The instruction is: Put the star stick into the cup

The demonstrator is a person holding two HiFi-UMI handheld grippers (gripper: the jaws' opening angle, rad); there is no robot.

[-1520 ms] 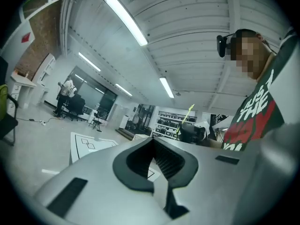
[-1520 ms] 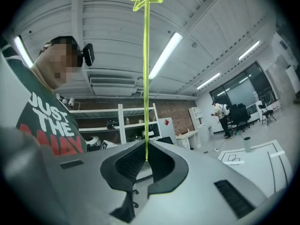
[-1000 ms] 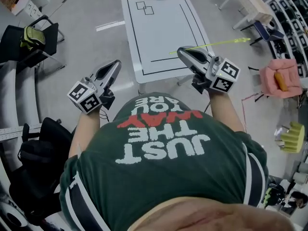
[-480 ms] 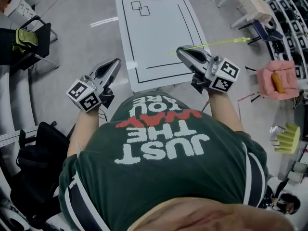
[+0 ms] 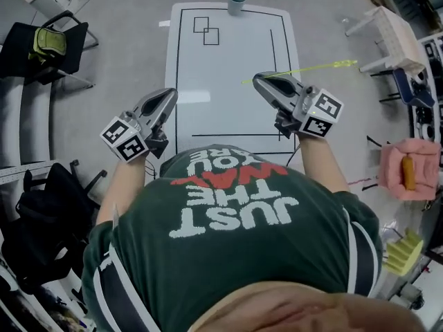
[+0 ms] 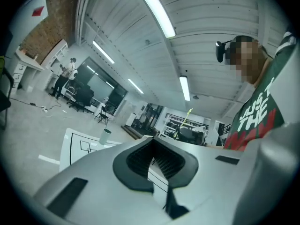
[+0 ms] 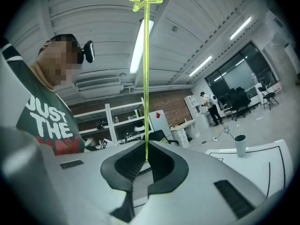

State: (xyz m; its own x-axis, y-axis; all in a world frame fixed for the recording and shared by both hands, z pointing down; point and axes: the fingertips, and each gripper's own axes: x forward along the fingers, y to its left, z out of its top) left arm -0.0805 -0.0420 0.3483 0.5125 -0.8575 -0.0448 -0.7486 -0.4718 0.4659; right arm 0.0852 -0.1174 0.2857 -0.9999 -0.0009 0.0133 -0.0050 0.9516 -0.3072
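My right gripper (image 5: 259, 80) (image 7: 145, 146) is shut on the lower end of a thin yellow-green star stick (image 5: 304, 68) (image 7: 146, 78). The stick points away to the right, its star tip beyond the table's edge. A teal cup (image 5: 237, 3) (image 7: 240, 145) stands at the far end of the white table (image 5: 228, 61), well ahead of both grippers; another small star stick rises from it. My left gripper (image 5: 169, 95) (image 6: 152, 142) hovers at the table's near left edge, shut and empty. The cup (image 6: 105, 136) shows small in the left gripper view.
Black lines and two small squares (image 5: 206, 30) mark the tabletop. A black chair with a yellow-green cushion (image 5: 50, 43) stands at the left, and a black bag (image 5: 41, 220) lies on the floor below it. At the right are a white bench (image 5: 394, 37) and a pink toy armchair (image 5: 408, 171).
The head view has shifted, so more of the table and the whole cup now show. Both grippers keep nearly the same pose, and the stick stays in the right one.
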